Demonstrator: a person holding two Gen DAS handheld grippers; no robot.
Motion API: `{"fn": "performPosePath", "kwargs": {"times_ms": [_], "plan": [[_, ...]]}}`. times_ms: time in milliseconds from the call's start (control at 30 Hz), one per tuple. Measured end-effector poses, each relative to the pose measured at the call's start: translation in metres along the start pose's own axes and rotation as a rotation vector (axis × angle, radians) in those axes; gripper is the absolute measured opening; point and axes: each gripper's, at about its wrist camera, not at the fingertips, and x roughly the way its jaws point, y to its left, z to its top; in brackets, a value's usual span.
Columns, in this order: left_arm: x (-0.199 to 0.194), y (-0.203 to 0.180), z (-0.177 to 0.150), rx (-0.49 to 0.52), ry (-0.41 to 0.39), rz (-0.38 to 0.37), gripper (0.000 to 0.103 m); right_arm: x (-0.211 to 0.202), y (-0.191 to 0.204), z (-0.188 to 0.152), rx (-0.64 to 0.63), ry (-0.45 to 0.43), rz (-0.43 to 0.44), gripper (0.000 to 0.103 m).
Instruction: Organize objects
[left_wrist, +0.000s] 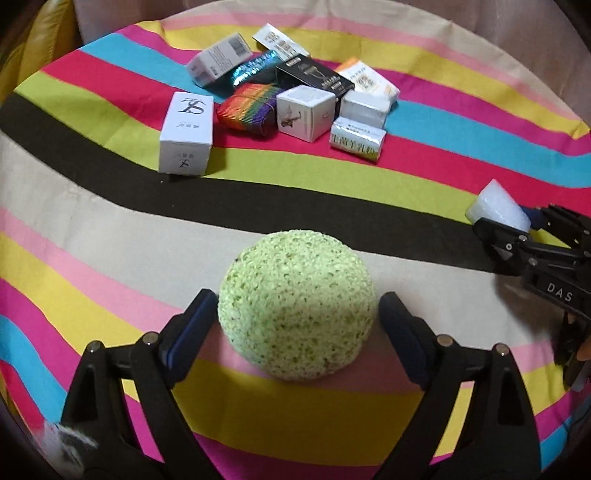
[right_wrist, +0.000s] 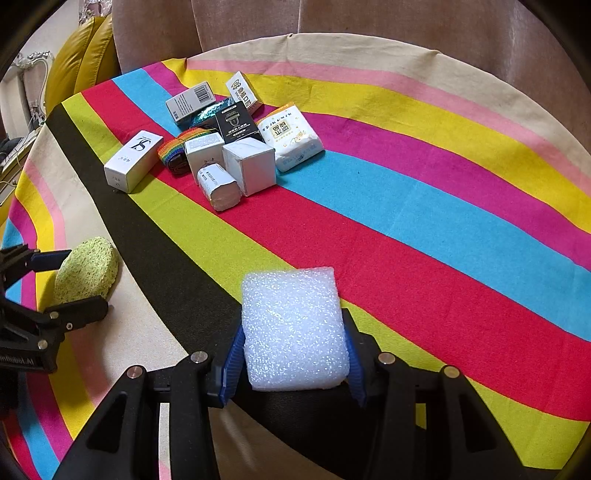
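Striped tablecloth (right_wrist: 424, 206); yellow cushion (right_wrist: 79, 55) and perhaps a brownish sofa back (right_wrist: 332, 18) behind.

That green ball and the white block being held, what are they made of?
Green ball: likely porous sponge, matte, its surface pitted all over with small holes. White block: seemingly packing foam, with a fine bubbly, slightly glistening texture and soft rounded edges.

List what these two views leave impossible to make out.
- Left wrist view: whether the left gripper pads touch the green sponge; gaps look slight.
- Both views: the small print on the boxes is too small.
- Right wrist view: the white foam block hides the cloth beneath.
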Motion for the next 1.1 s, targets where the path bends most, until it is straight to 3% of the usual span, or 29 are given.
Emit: {"fn": "performPosePath", "kwargs": {"times_ms": [100, 1100], "plan": [[-0.0055, -0.0033, -0.0048, 0.007, -0.041, 0.009, 0.083, 0.0001, 0.0002, -0.0004, 0.000, -0.001, 0.000, 0.048], [-0.0047, 0.0015, 0.0001, -0.009, -0.045, 0.019, 0.083, -0.0001, 0.0012, -0.0007, 0.003, -0.001, -0.002, 0.048]]}}
